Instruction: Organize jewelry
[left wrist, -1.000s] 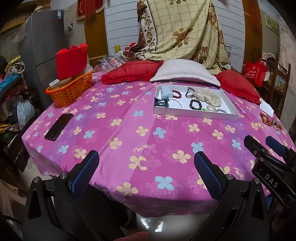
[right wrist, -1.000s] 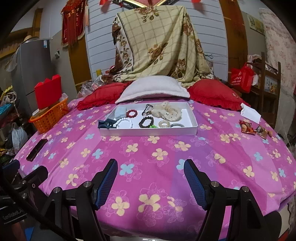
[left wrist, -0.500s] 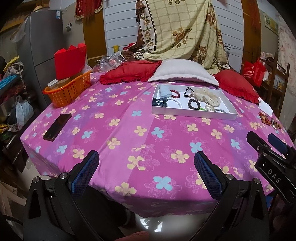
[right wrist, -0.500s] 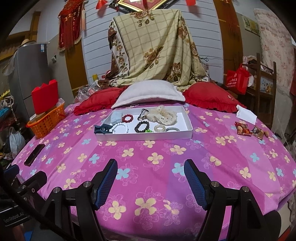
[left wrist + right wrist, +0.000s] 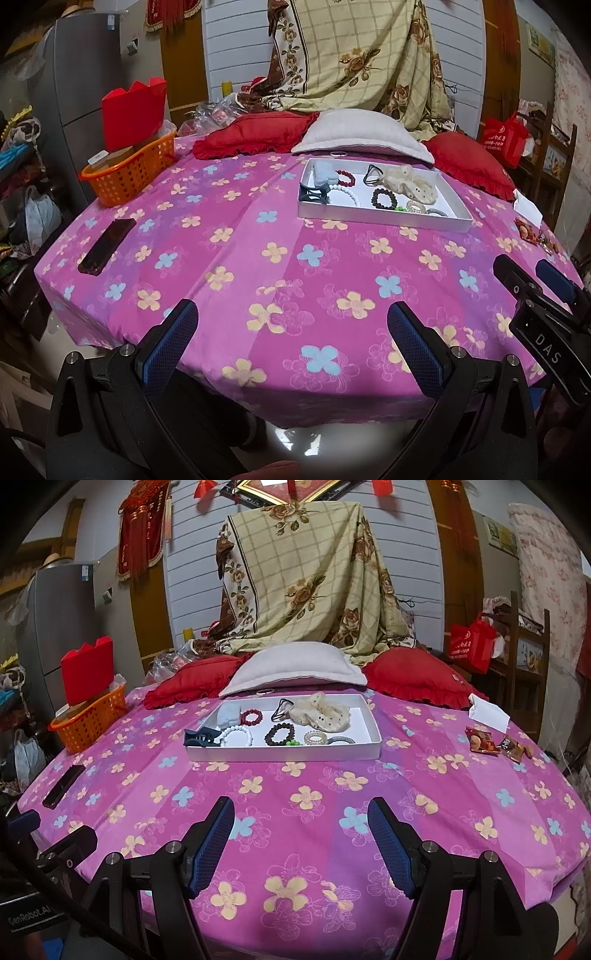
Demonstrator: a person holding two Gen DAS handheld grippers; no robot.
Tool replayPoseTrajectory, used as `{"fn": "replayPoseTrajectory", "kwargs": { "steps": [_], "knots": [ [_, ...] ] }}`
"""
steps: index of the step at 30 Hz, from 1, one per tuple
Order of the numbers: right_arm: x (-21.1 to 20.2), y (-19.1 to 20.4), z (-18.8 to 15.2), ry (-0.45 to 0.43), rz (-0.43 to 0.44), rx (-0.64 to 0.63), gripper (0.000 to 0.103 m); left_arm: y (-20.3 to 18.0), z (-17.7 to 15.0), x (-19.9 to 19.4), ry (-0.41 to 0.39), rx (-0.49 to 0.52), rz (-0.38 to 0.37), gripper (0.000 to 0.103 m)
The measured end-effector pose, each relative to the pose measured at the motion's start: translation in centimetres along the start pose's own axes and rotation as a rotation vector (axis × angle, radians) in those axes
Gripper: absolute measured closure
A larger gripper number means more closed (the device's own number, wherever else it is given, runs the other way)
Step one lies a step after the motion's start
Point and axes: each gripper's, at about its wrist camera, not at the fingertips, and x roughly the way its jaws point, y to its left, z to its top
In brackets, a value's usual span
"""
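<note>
A white tray [image 5: 384,217] [image 5: 284,753] sits far back on the pink flowered cloth. In it lie a red bead bracelet [image 5: 251,716], a white bead bracelet [image 5: 238,735], a black bead bracelet [image 5: 280,735], a cream scrunchie [image 5: 319,713], a dark hair claw [image 5: 201,737], a black hair tie [image 5: 282,705] and coil hair ties [image 5: 315,737]. My left gripper [image 5: 291,332] hangs open over the near table edge, nothing between its fingers. My right gripper [image 5: 301,829] is open too, well short of the tray. The right gripper [image 5: 532,282] also shows in the left wrist view.
An orange basket [image 5: 129,173] with a red box [image 5: 133,110] stands at the left. A black phone [image 5: 107,245] lies near the left edge. Red cushions [image 5: 417,679] and a grey pillow [image 5: 295,666] line the back. Snack packets [image 5: 495,744] and white paper [image 5: 487,712] lie at right.
Both views have tipped up a little, so the table sits lower in frame and more of the back wall shows. Nothing on the table has moved and both grippers stay open.
</note>
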Motion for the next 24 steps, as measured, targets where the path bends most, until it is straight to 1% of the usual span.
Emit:
{"fn": "replayPoseTrajectory", "kwargs": {
  "steps": [11, 24],
  "knots": [
    [0.38, -0.01, -0.28, 0.003, -0.006, -0.013, 0.031, -0.08, -0.28, 0.97, 0.032, 0.004, -0.011, 0.0],
    [0.0, 0.02, -0.25, -0.017, -0.008, -0.015, 0.03, -0.21, -0.29, 0.71, 0.021, 0.012, -0.012, 0.0]
  ]
}}
